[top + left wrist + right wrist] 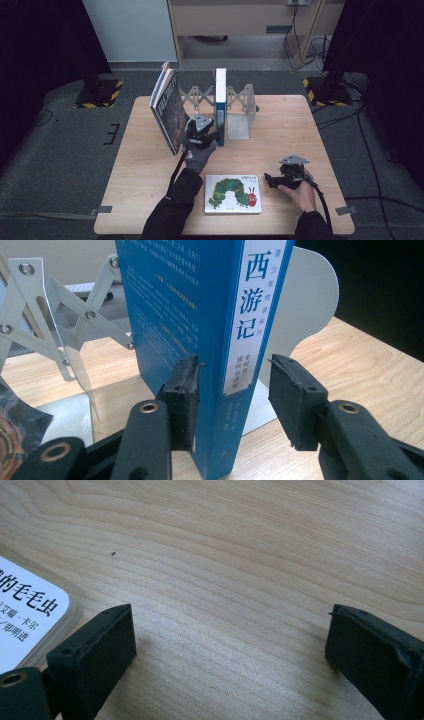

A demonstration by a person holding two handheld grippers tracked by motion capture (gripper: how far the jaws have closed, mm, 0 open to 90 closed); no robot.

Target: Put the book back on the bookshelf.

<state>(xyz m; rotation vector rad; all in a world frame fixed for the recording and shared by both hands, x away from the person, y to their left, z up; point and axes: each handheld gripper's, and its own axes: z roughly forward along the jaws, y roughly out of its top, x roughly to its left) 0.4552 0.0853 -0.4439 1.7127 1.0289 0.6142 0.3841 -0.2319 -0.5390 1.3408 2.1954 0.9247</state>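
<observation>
A blue book stands upright in a metal expanding book rack at the back of the table. My left gripper reaches around its lower spine. In the left gripper view the blue book sits between the jaws: the left pad lies against the cover, the right pad stands off the spine with a gap. A dark-covered book leans at the rack's left end. My right gripper rests open on the table beside a flat caterpillar picture book, with nothing between its jaws.
The white bookend plate stands just behind the blue book, with the scissor links to its left. A corner of the picture book lies by the right gripper's left jaw. Bare wooden table stretches to the right.
</observation>
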